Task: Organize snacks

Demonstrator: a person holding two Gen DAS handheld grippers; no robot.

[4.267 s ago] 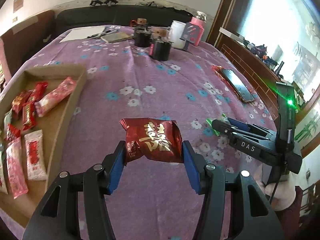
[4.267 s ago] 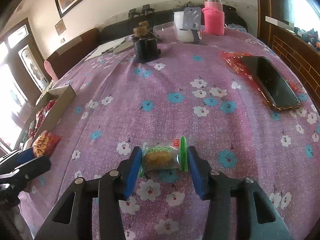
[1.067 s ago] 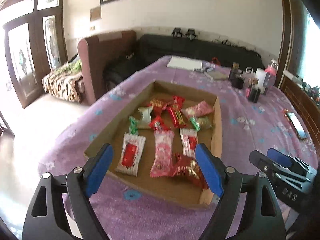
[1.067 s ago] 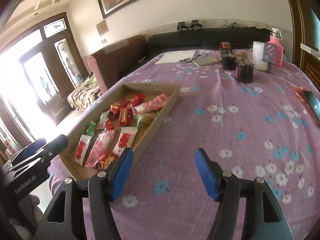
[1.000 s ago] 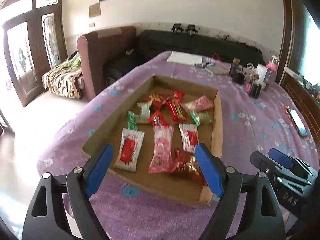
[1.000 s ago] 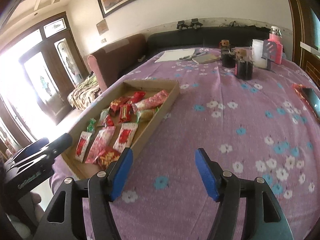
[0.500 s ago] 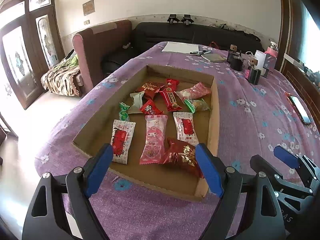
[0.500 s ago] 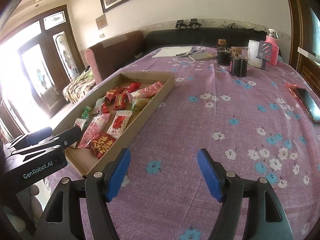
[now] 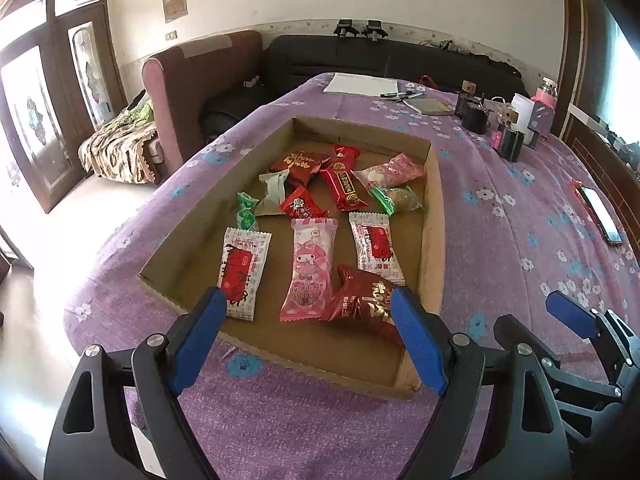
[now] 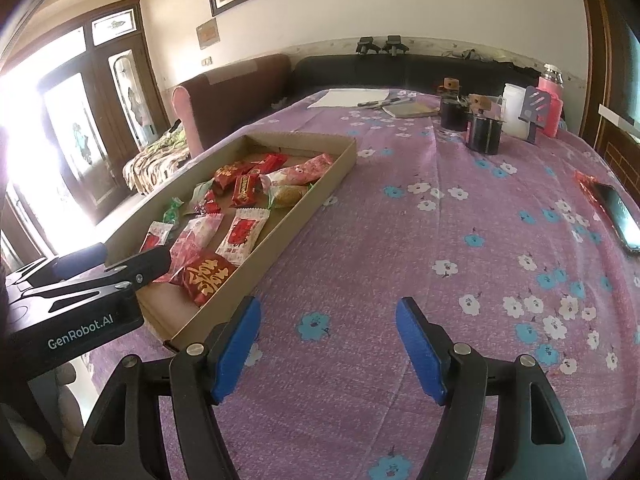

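Note:
A shallow cardboard tray [image 9: 434,200] on the purple flowered cloth holds several wrapped snacks. A dark red pack with gold characters [image 9: 362,302] lies at its near right corner, also in the right wrist view [image 10: 206,272]. A green-ended clear pack [image 9: 398,199] lies further back. My left gripper [image 9: 308,320] is open and empty, just above the tray's near edge. My right gripper [image 10: 328,328] is open and empty over the cloth, right of the tray [image 10: 312,196]. The left gripper also shows in the right wrist view [image 10: 120,264].
A phone [image 10: 618,216] lies at the table's right edge. Dark jars [image 10: 484,132], a white cup [image 10: 514,108] and a pink bottle [image 10: 550,104] stand at the far end with paper and a notebook [image 10: 408,110]. A sofa and armchair lie beyond.
Both grippers, which earlier held the red pack and the green-ended pack, are now open and empty. Both packs lie in the tray. In the last second both views moved closer to the table.

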